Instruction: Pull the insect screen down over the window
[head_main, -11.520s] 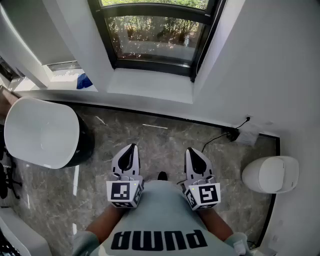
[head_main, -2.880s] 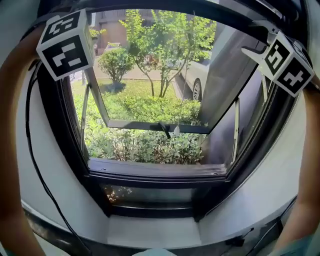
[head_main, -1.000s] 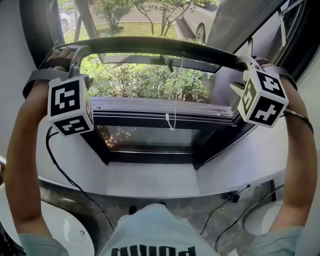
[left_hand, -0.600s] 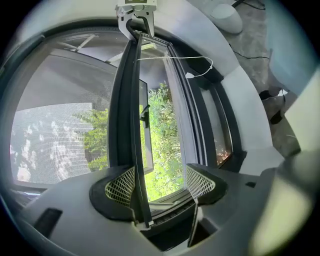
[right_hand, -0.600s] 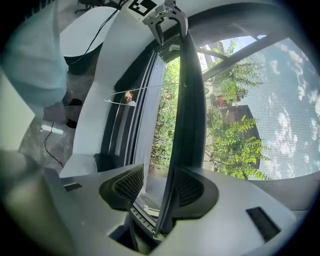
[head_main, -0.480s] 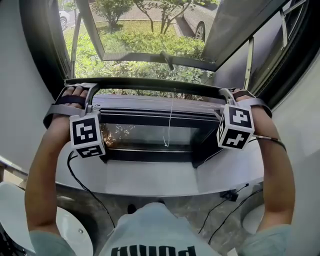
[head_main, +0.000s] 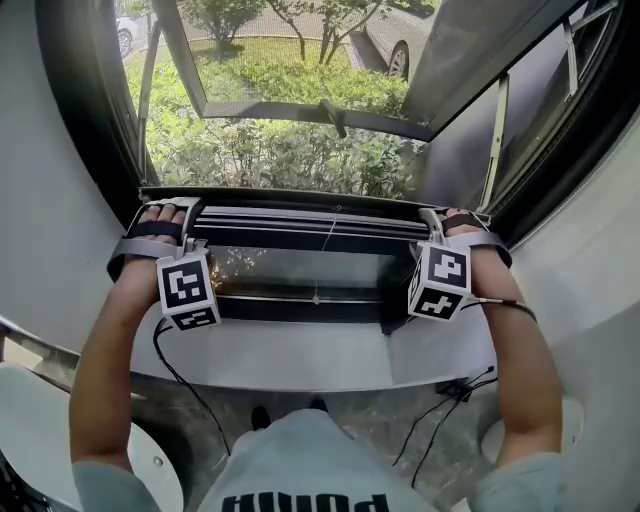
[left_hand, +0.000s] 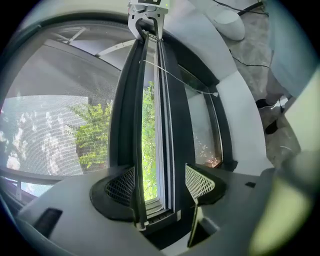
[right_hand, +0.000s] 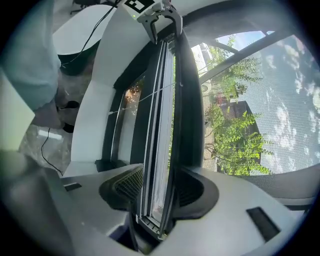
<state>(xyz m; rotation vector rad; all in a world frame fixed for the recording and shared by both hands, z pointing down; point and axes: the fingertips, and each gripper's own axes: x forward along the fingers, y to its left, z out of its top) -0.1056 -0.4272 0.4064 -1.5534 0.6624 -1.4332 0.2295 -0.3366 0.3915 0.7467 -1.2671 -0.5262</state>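
Wore a pale green T-shirt (head_main: 300, 465) with black block lettering. Showed a black-and-white marker cube (head_main: 188, 290) and grey strap (head_main: 148, 232) behind the left gripper (head_main: 165, 207), likewise behind the right gripper (head_main: 437, 213), with black cables (head_main: 175, 365) trailing beneath.

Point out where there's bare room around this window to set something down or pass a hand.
Free: the white sill, from the lower glass pane to its front edge. Crowded: the slot under the screen bar is narrow, with the left gripper and right gripper at its ends and a pull cord mid-span.
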